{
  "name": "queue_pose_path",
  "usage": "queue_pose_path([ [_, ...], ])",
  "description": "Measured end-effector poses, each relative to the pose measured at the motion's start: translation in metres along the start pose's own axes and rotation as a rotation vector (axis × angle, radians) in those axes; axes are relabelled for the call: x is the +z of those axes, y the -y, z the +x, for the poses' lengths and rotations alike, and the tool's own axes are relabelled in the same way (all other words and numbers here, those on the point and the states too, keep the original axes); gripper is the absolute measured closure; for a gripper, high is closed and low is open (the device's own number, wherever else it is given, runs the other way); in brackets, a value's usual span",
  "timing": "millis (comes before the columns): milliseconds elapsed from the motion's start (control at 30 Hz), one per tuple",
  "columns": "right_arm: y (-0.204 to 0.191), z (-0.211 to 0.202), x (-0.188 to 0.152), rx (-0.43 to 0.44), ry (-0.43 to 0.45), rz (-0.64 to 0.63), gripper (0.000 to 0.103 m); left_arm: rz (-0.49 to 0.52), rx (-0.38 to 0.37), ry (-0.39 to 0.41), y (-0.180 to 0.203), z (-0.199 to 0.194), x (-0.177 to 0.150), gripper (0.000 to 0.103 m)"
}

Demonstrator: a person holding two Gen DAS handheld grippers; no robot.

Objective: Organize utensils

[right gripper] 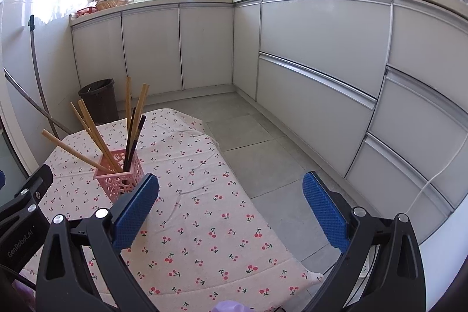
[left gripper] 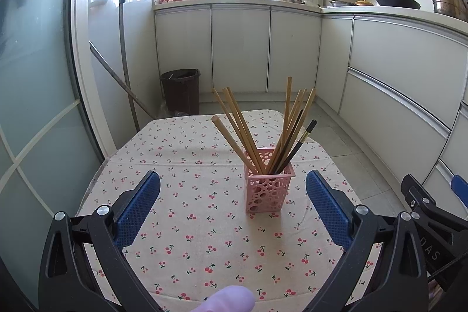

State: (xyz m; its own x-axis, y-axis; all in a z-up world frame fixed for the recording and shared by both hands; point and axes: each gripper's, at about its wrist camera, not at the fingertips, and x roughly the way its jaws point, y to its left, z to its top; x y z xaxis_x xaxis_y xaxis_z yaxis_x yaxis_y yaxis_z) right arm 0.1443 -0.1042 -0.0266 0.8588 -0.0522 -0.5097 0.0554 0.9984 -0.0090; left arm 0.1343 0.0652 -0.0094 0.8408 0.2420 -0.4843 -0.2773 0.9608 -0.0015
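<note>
Here chopsticks [left gripper: 257, 130] stand in the pink holder [left gripper: 267, 189], upright.

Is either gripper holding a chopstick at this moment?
No: the left gripper and right gripper are both open and empty, and all chopsticks stand in the pink holder.

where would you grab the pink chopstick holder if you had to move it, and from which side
Grip the pink holder low on its two flat side walls, coming in level from the near side with the left tool, which is open and already faces it. The chopsticks fan out over the rim, so a grasp from above is blocked, and they probably make it top-heavy; a low hold should resist tipping.
</note>
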Motion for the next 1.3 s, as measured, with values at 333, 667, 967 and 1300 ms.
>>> queue_pose_path([
  [333,0.001,0.0025,-0.0012,0.0,-0.008,0.009,0.007,-0.005,-0.007,-0.016,-0.0008,0.0021,-0.0006,0.007],
  [667,0.0015,0.0036,-0.0009,0.003,-0.014,0.017,0.007,-0.008,-0.009,-0.035,-0.0008,0.0046,-0.0016,0.007],
  [967,0.0016,0.004,-0.0016,0.001,-0.02,0.02,0.007,-0.005,-0.008,-0.044,-0.0002,0.006,-0.0026,0.007],
  [1300,0.0016,0.005,-0.002,0.0,-0.025,0.024,0.007,-0.006,-0.008,-0.048,-0.001,0.0079,-0.0026,0.007],
])
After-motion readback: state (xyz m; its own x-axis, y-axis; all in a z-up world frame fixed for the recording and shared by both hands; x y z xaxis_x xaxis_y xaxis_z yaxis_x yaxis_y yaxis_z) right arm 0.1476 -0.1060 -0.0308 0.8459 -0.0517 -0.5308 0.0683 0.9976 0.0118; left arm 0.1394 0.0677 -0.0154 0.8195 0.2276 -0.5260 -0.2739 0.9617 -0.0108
